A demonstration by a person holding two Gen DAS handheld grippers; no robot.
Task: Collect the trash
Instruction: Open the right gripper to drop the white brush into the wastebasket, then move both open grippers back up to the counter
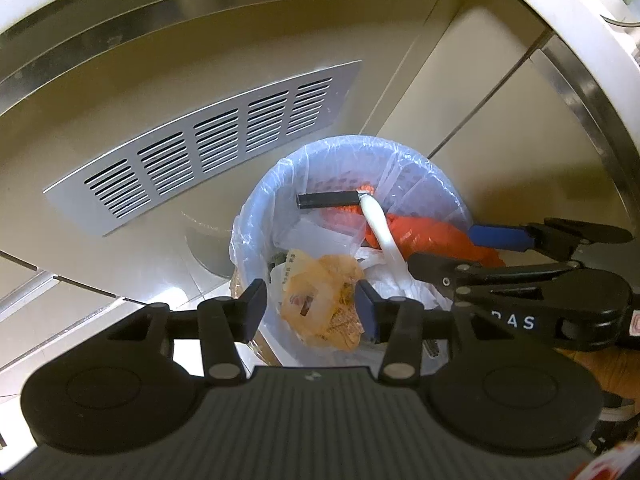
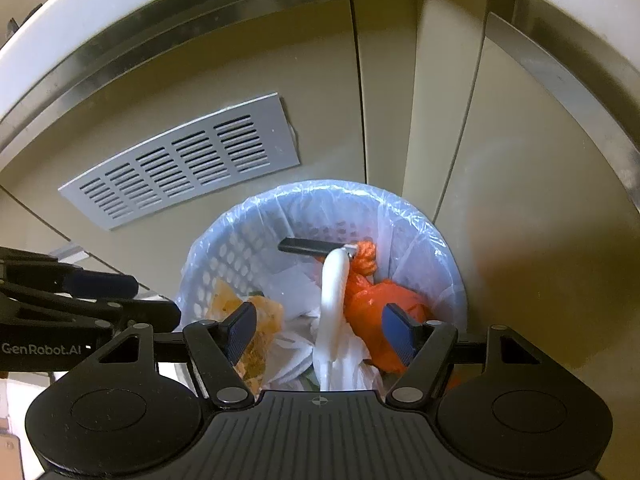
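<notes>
Lined bin [image 2: 420, 216] below both open grippers [image 1: 312, 308] [image 2: 320, 328], black stick [image 2: 308, 246] lying crosswise beyond jaws, orange bag [image 2: 372, 300], white wrappers [image 2: 296, 344] between them

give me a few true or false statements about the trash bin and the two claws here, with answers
1. The trash bin is lined with a clear plastic bag. True.
2. An orange plastic bag lies inside the bin. True.
3. The left claw is shut on a yellowish wrapper. False: it is open, holding nothing.
4. The bin is empty. False: it holds bags, white tissue and a black stick-like object.
5. The right claw is open above the bin. True.
6. The vent grille sits on the floor. False: it is on the cabinet panel.
</notes>
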